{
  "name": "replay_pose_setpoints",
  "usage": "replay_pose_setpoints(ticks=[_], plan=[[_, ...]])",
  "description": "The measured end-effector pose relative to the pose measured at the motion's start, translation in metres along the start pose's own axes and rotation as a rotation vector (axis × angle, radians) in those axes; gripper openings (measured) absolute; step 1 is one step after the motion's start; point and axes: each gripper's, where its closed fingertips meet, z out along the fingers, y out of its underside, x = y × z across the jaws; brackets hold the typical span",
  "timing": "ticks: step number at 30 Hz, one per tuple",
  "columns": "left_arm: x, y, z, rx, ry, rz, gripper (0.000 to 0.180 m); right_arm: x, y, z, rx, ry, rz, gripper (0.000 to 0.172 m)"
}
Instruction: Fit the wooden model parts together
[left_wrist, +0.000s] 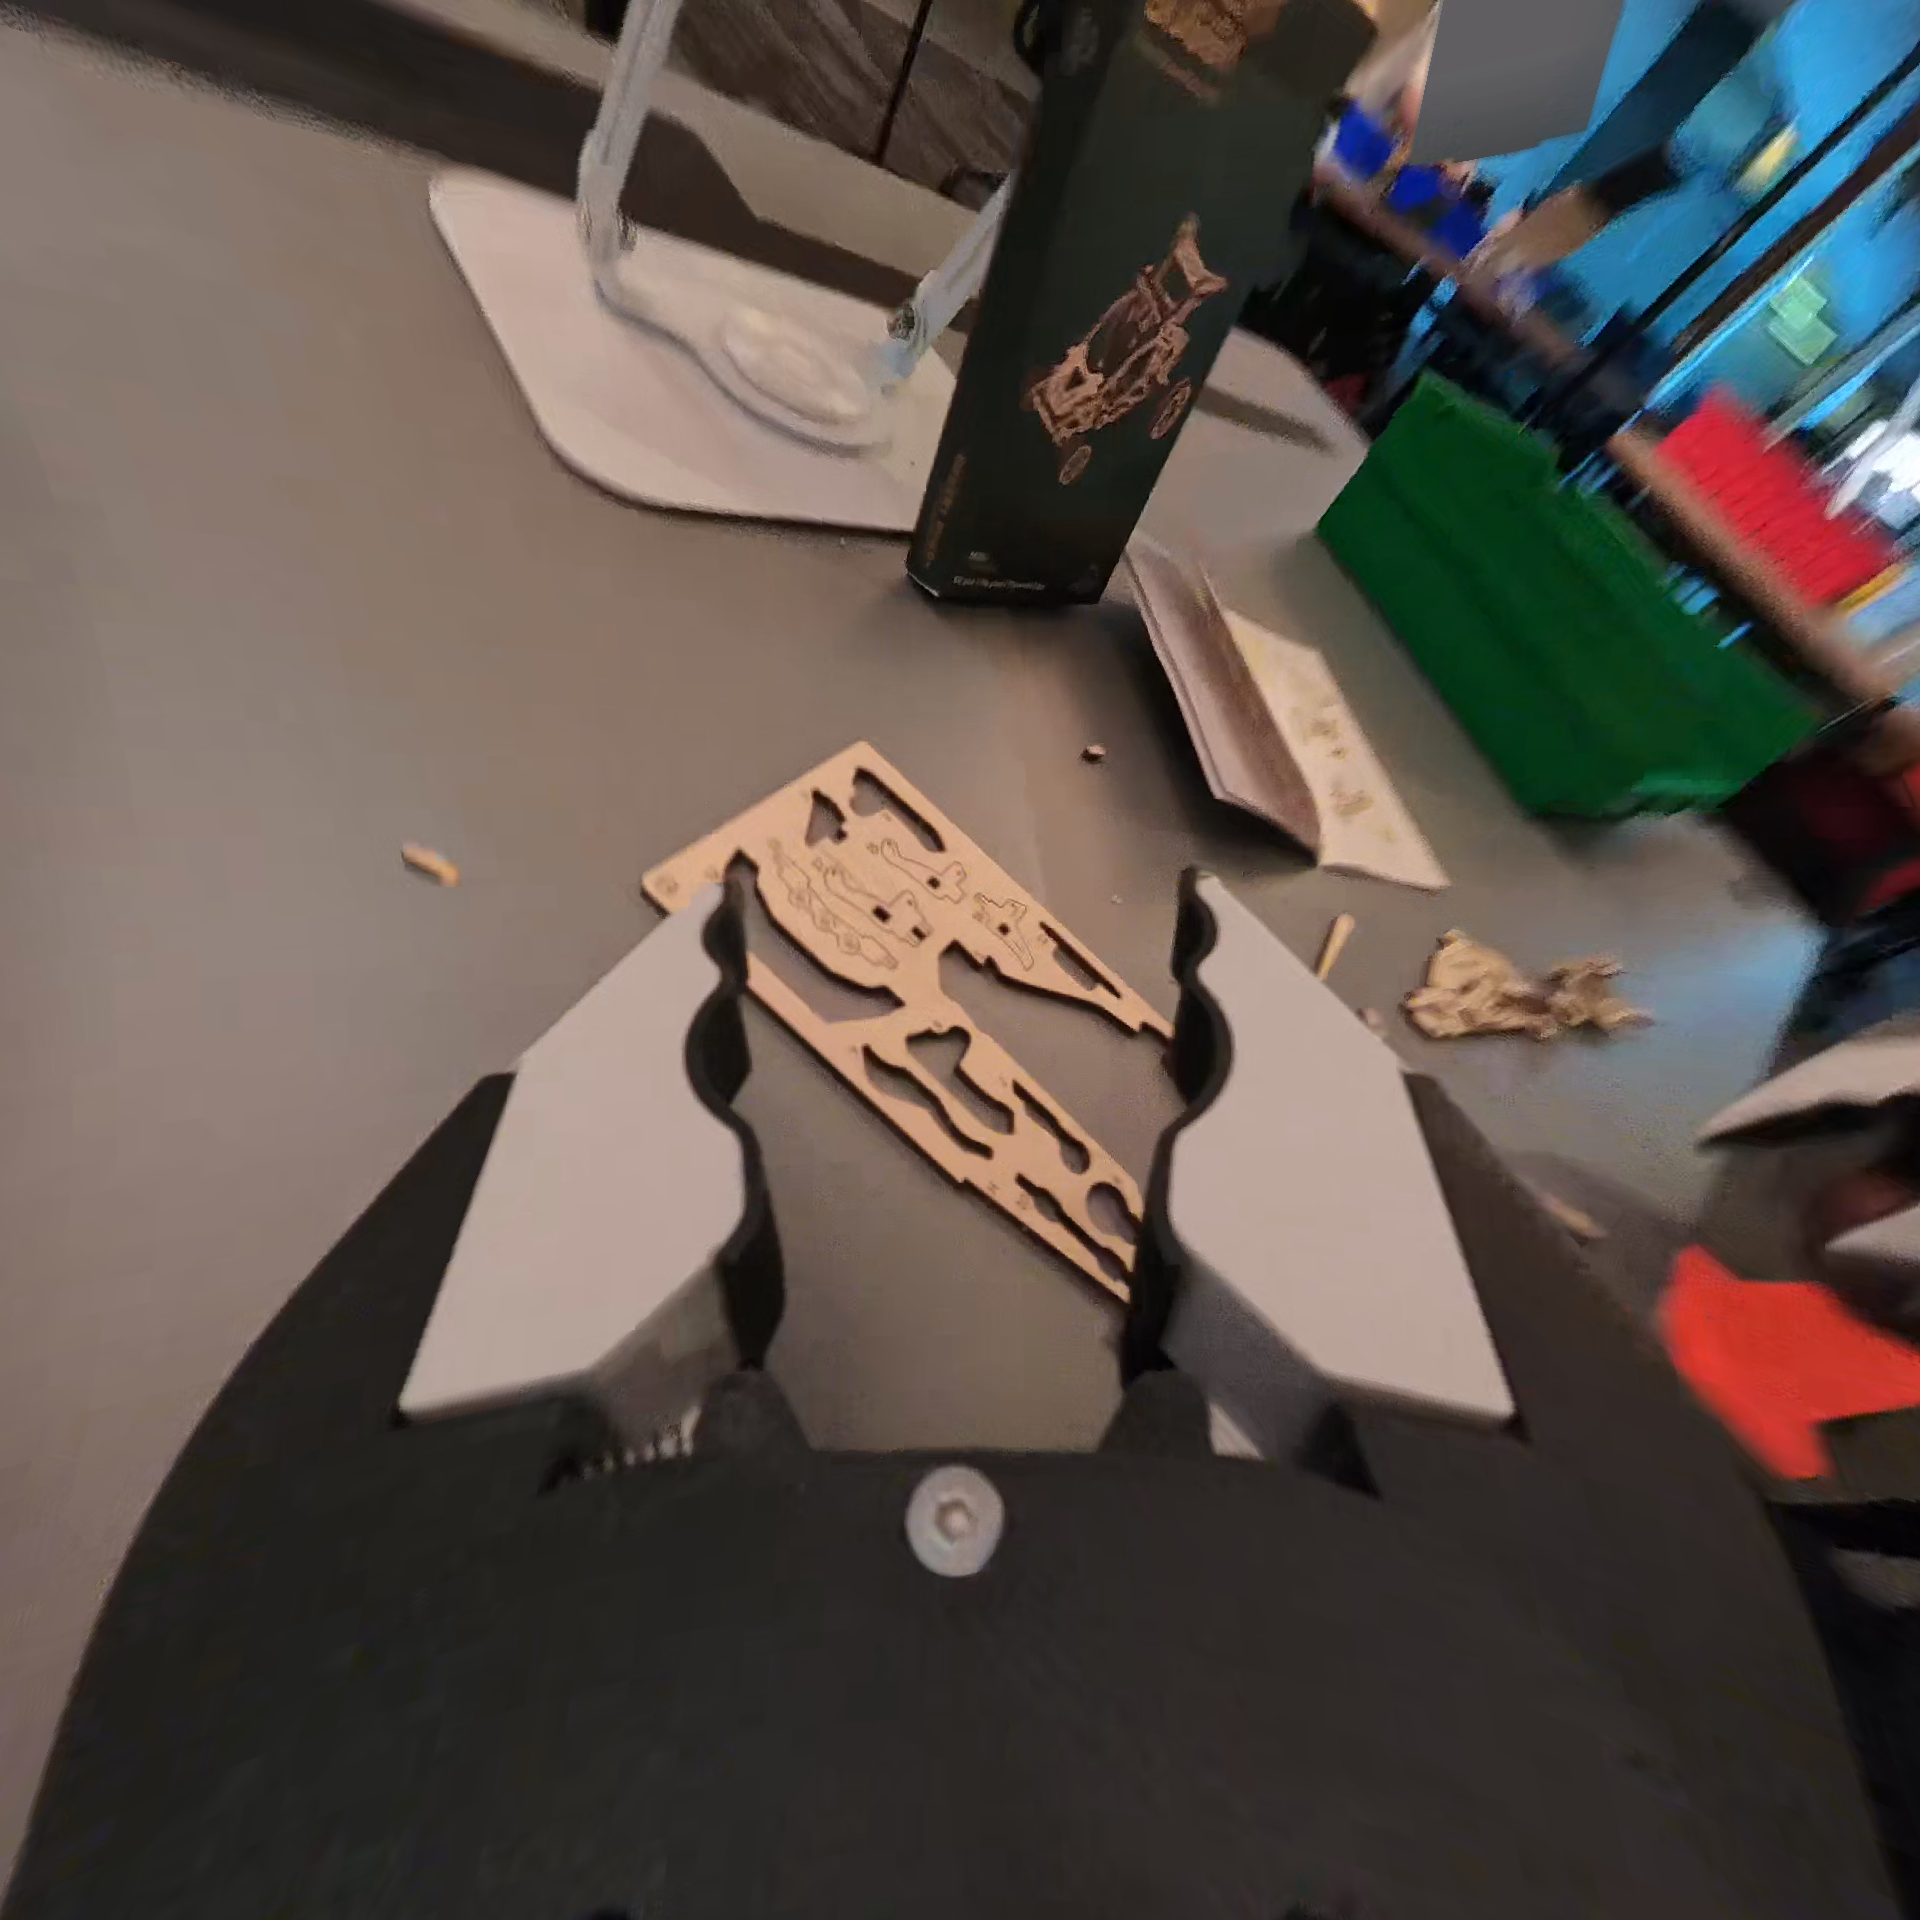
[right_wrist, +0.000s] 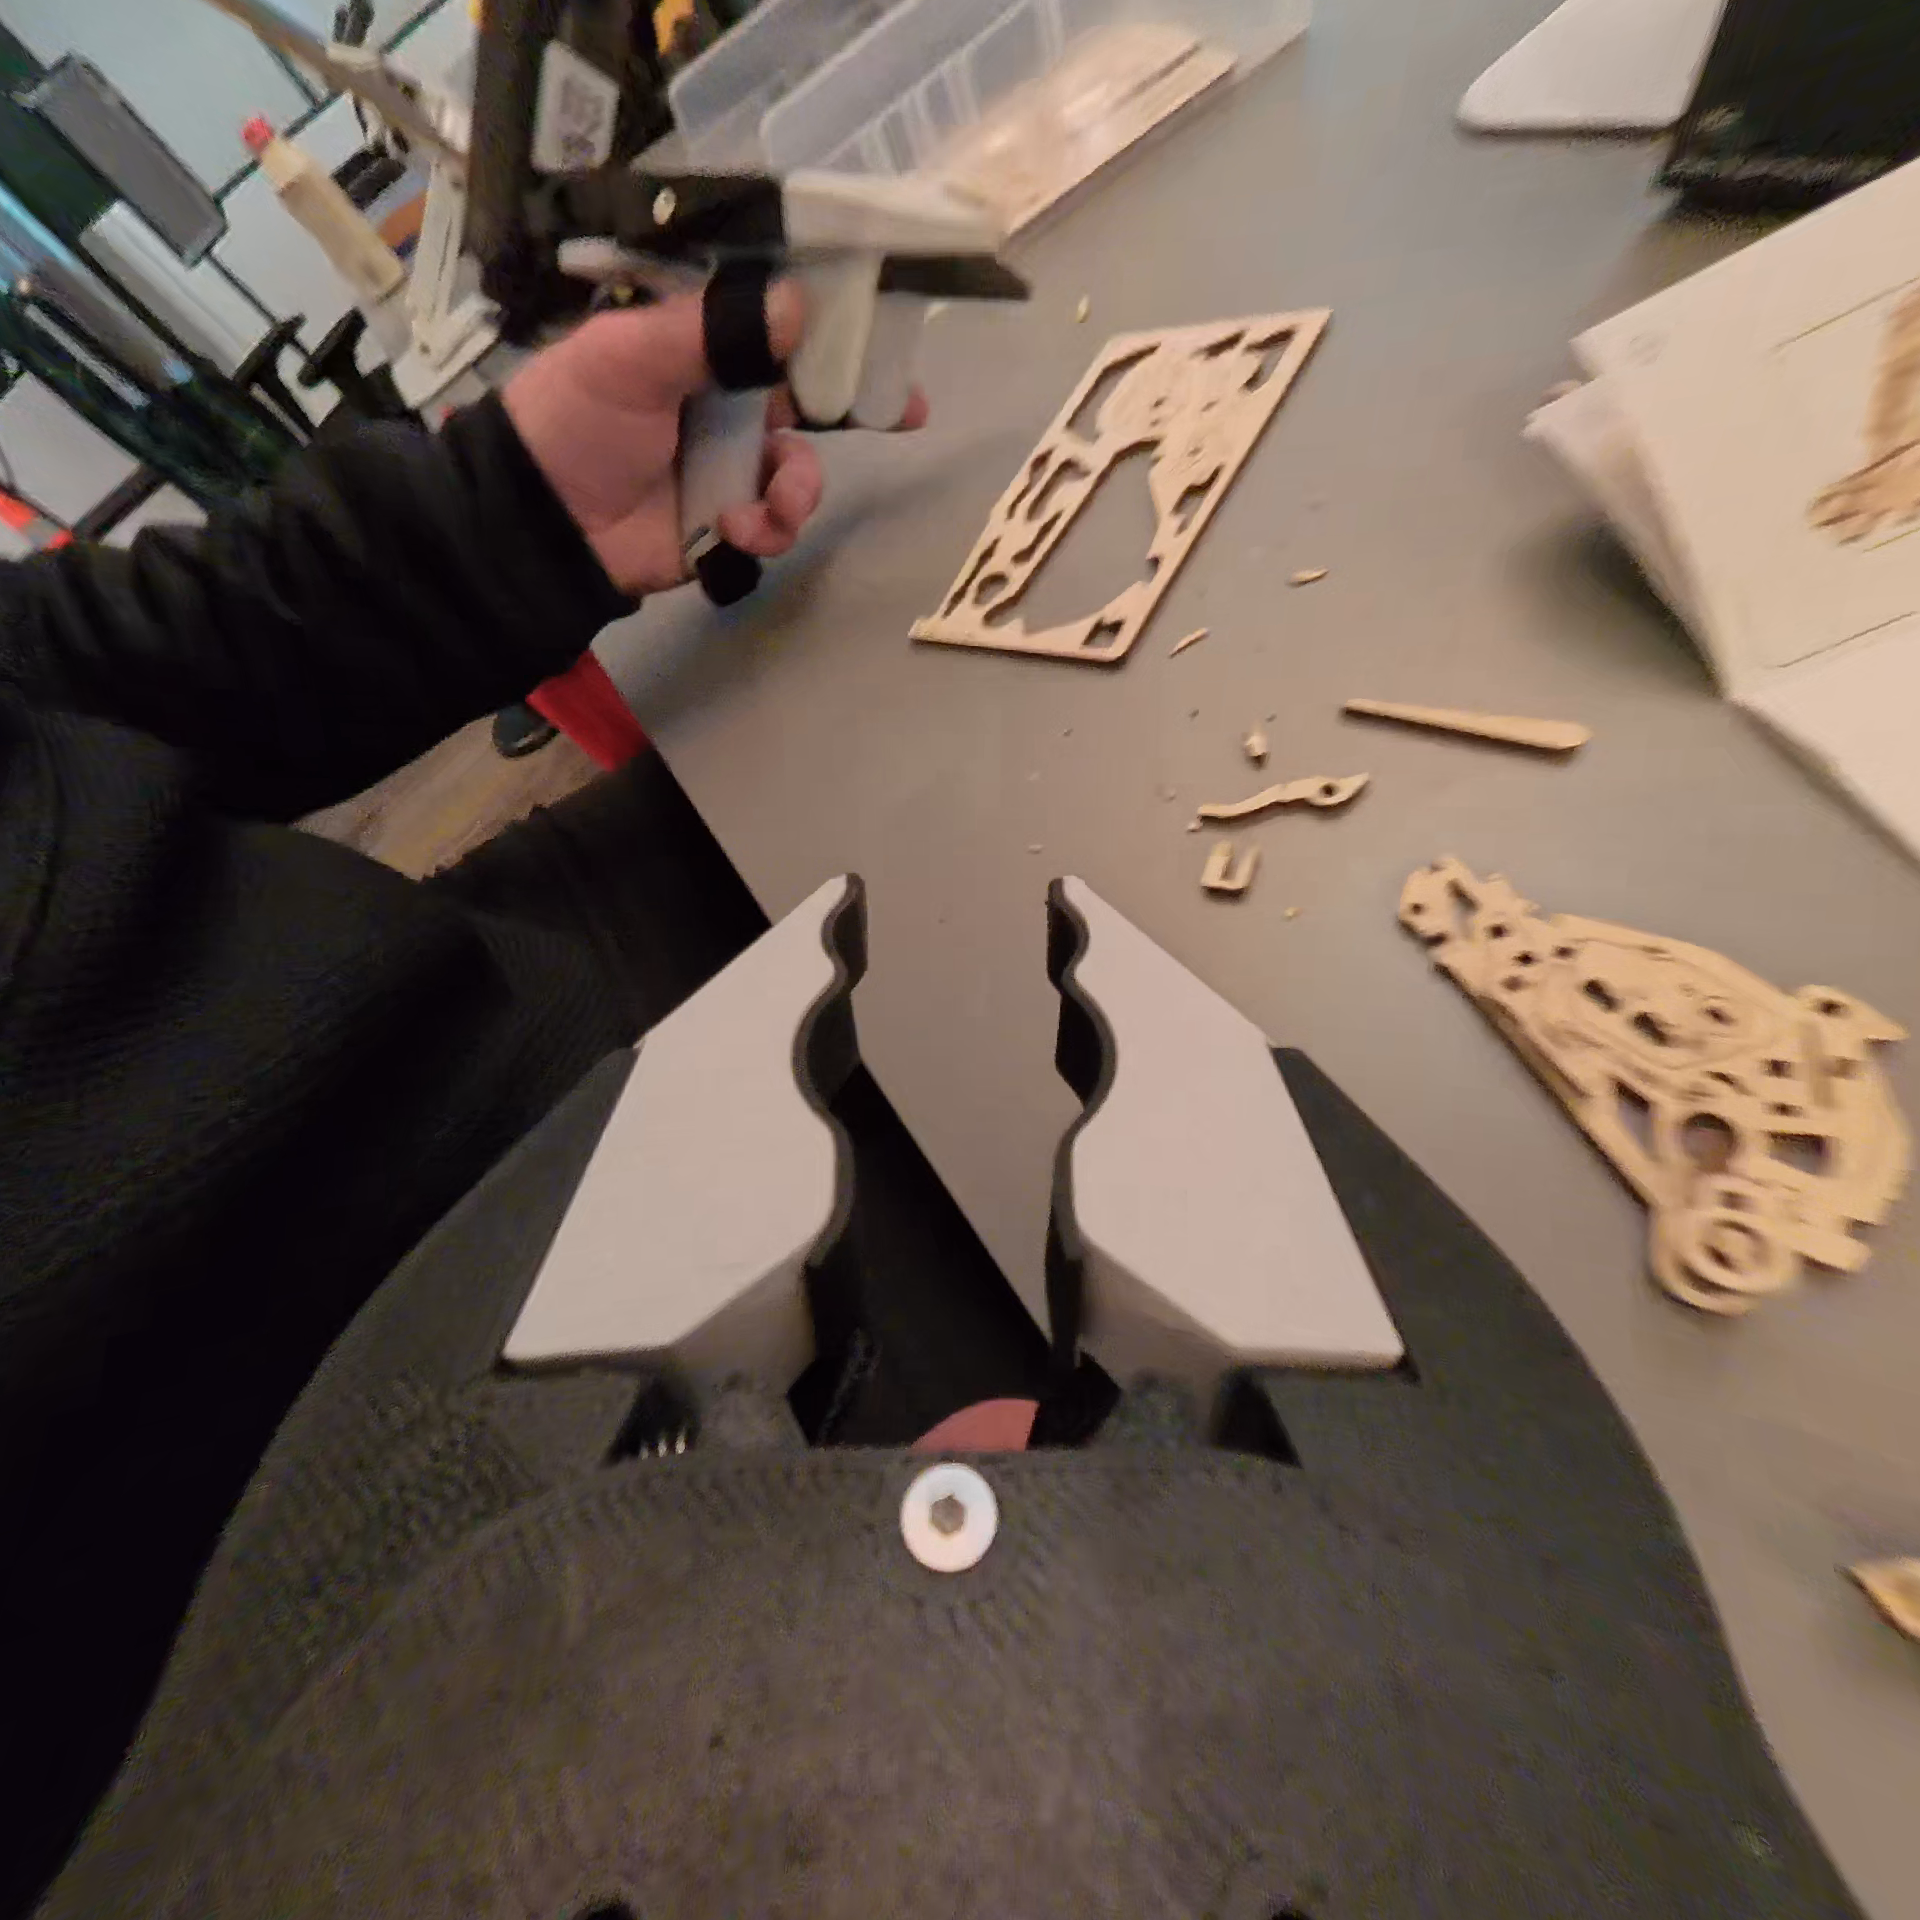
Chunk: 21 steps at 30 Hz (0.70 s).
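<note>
My left gripper (left_wrist: 961, 894) is wide open and empty, hovering over a flat wooden parts sheet (left_wrist: 914, 987) that lies on the grey table (left_wrist: 260, 675). The sheet also shows in the right wrist view (right_wrist: 1127, 488), under the left gripper (right_wrist: 904, 260) held in a person's hand (right_wrist: 644, 447). My right gripper (right_wrist: 954, 899) is open and empty above bare table near the front edge. A part-built wooden model (right_wrist: 1683, 1081) lies to its right, and it shows blurred in the left wrist view (left_wrist: 1507, 992). Loose wooden pieces (right_wrist: 1283, 795) lie between the sheet and the model.
A dark product box (left_wrist: 1101, 312) stands behind the sheet beside a white stand base (left_wrist: 623, 416). An instruction booklet (left_wrist: 1288, 748) lies to the right, and a green bin (left_wrist: 1538, 623) is off the table. White paper sheets (right_wrist: 1766, 468) and clear trays (right_wrist: 935, 94) lie at the back. The gap from one gripper's tips to the other's is roughly 25 cm. From the left gripper's tips to the white stand base (left_wrist: 623, 416) is close to 20 cm. My right wrist view (right_wrist: 1590, 49) looks at it from another angle.
</note>
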Motion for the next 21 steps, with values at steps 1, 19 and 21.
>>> replay_pose_setpoints(ticks=[1,19,21], plan=[[0.007,-0.005,-0.001,-0.004,-0.031,0.097,0.087,0.006,-0.007,-0.008,0.017,0.022,0.003,0.032],[0.202,0.126,0.122,-0.535,0.413,0.965,0.062,0.14,0.004,-0.041,-0.495,0.294,-0.061,0.026],[0.198,0.129,0.126,-0.562,0.412,0.949,0.054,0.145,0.01,-0.034,-0.544,0.299,-0.081,0.026]])
